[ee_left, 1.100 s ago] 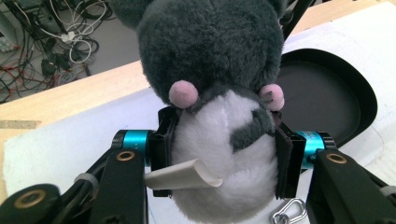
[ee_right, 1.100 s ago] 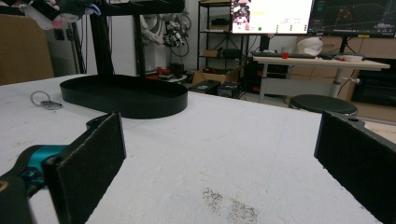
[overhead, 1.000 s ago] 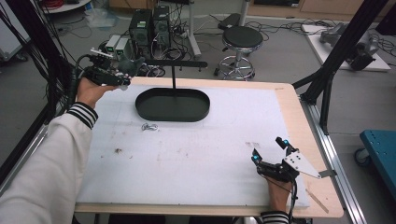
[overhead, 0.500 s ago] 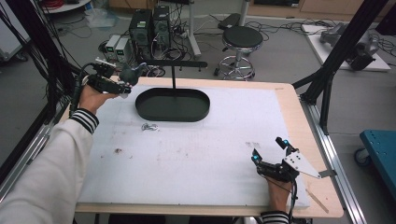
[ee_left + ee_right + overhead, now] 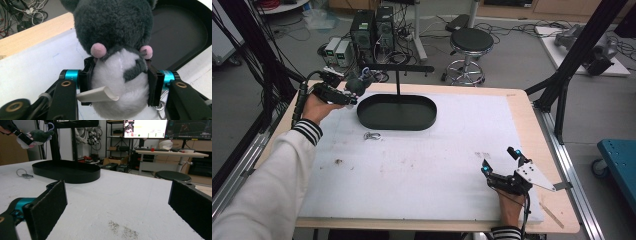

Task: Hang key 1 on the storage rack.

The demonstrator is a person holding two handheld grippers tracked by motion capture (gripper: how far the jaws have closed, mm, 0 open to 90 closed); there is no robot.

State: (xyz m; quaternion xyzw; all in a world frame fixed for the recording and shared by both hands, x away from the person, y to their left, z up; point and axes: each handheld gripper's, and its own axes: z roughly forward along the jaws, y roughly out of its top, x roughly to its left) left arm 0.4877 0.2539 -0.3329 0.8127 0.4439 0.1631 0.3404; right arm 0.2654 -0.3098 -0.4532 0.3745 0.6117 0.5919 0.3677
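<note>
Close-up, apparently pink-cheeked plush toy (image 5: 117, 50) between pads (image 5: 86, 75).

No text, label, brand, number or sign can be read in any of the views. The monitor (image 5: 145, 125), well behind the black oval tray (image 5: 66, 171) in the right gripper view, shows a light window with small marks too fine to make out, and the dark screen (image 5: 189, 128) just beside it carries faint coloured lines with no legible writing. The white tag (image 5: 98, 94) on the plush toy (image 5: 117, 50) is blank where it shows.
</note>
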